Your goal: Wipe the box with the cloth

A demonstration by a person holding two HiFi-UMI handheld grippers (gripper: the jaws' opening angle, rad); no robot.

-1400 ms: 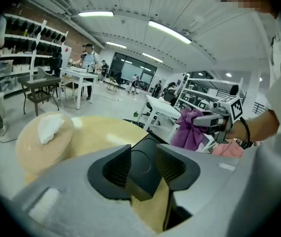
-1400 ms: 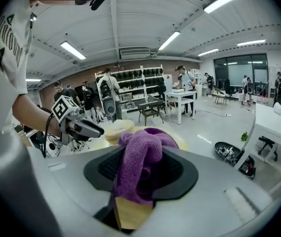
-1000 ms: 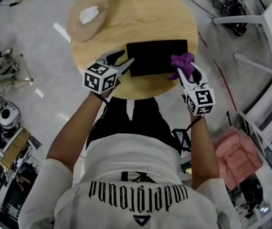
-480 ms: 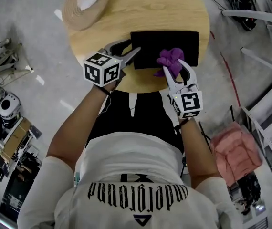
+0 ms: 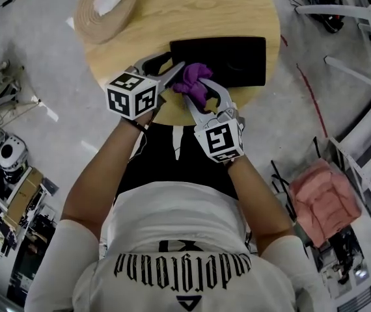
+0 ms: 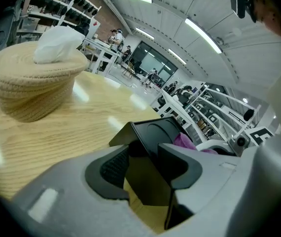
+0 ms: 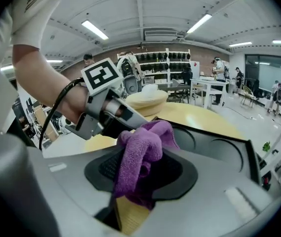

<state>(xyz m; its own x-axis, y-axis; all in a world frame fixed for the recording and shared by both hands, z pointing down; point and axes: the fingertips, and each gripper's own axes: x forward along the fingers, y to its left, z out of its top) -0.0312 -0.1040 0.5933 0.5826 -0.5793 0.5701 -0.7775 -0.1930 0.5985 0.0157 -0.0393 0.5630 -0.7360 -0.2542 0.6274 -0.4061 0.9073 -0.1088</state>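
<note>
A flat black box [image 5: 231,60] lies on the round wooden table [image 5: 192,12]. My left gripper [image 5: 171,64] holds the box's near left corner; its jaws have just been closing and the corner [image 6: 155,132] sits between the pads. My right gripper [image 5: 197,88] is shut on a bunched purple cloth [image 5: 192,77], which rests at the box's near left edge, right next to the left gripper's fingers. In the right gripper view the cloth [image 7: 143,157] hangs between the pads over the box's front rim [image 7: 214,147]. The cloth covers that part of the box.
A woven basket [image 5: 104,8] with a white cloth in it stands at the table's far left. White chairs [image 5: 368,18] stand to the right. A pink bundle [image 5: 322,203] lies on the floor at right, and gear clutters the floor at left.
My right gripper has carried the purple cloth leftward along the box's near edge, from the right end to the left corner. The left gripper has stayed at its corner.
</note>
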